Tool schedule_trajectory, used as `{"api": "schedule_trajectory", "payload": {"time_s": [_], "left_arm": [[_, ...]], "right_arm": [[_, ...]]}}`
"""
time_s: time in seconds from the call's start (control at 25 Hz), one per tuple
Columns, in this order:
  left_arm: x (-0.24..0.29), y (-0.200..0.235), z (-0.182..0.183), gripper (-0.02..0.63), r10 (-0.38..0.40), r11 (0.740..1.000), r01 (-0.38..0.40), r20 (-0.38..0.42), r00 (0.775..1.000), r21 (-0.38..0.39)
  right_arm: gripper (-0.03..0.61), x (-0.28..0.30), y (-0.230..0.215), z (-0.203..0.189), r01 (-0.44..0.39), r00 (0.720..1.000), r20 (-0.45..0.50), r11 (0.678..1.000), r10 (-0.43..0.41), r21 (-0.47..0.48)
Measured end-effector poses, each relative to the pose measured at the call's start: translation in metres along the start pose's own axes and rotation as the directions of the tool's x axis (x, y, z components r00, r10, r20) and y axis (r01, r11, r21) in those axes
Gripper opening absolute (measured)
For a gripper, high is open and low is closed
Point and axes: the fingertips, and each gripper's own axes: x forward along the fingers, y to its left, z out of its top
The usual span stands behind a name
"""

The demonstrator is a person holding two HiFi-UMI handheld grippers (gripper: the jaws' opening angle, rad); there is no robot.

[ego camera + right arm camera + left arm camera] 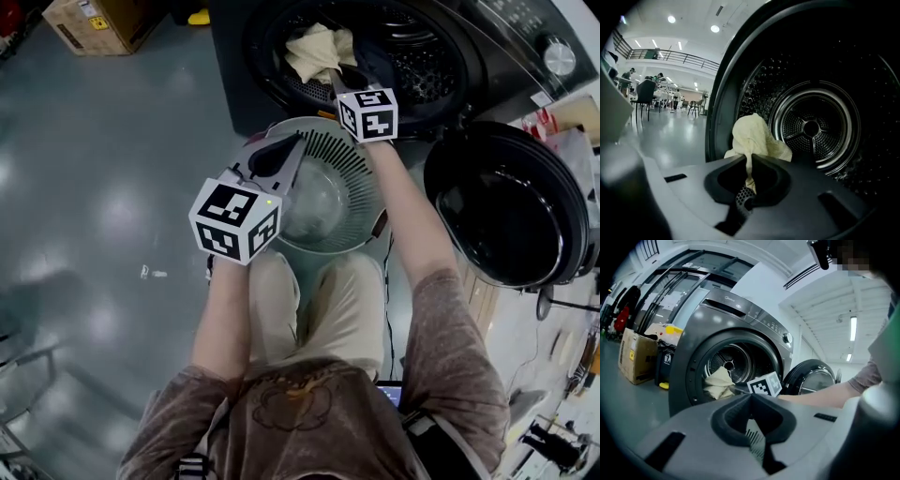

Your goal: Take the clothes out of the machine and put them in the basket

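Pale yellow cloth (pixel 319 52) lay at the mouth of the machine (pixel 234 84).

Head view: the right gripper (pixel 343 77) reached into the drum opening, at the near edge of the cloth. The left gripper (pixel 284 155) hung over the basket (pixel 342 155), which stood on the floor just in front of the machine. The door (pixel 511 206) was swung open to the right. Only a grey sheen showed inside the basket, so its contents could not be told.

Left gripper view: the fingers were pressed together with nothing between them. The cloth and the other gripper showed ahead at the drum.

Right gripper view: the fingers pinched a fold of the cloth, and the rest bunched up just past the tips, inside the drum rim. No other clothes showed in the drum.

Judgement: the cloth was gripped but not yet out. It remained to lift it clear, carry it to the basket and let go. That looked like the last item.
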Motion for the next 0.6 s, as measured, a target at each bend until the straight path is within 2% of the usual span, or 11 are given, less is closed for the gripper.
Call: {"api": "schedule_trajectory", "payload": {"time_s": [0.4,0.6], "left_arm": [[0.002,-0.025,0.001,0.008,0.005,1.0,-0.005,0.0,1.0,0.02],[0.001,-0.03,0.002,0.008,0.019,0.999,-0.019,-0.002,1.0,0.045]], "right_arm": [[0.011,-0.099,0.015,-0.002,-0.034,0.996,0.088,0.999,0.033,0.009],[0.011,-0.153,0.038,-0.014,-0.06,0.995,0.087,0.998,0.059,0.012]]}}
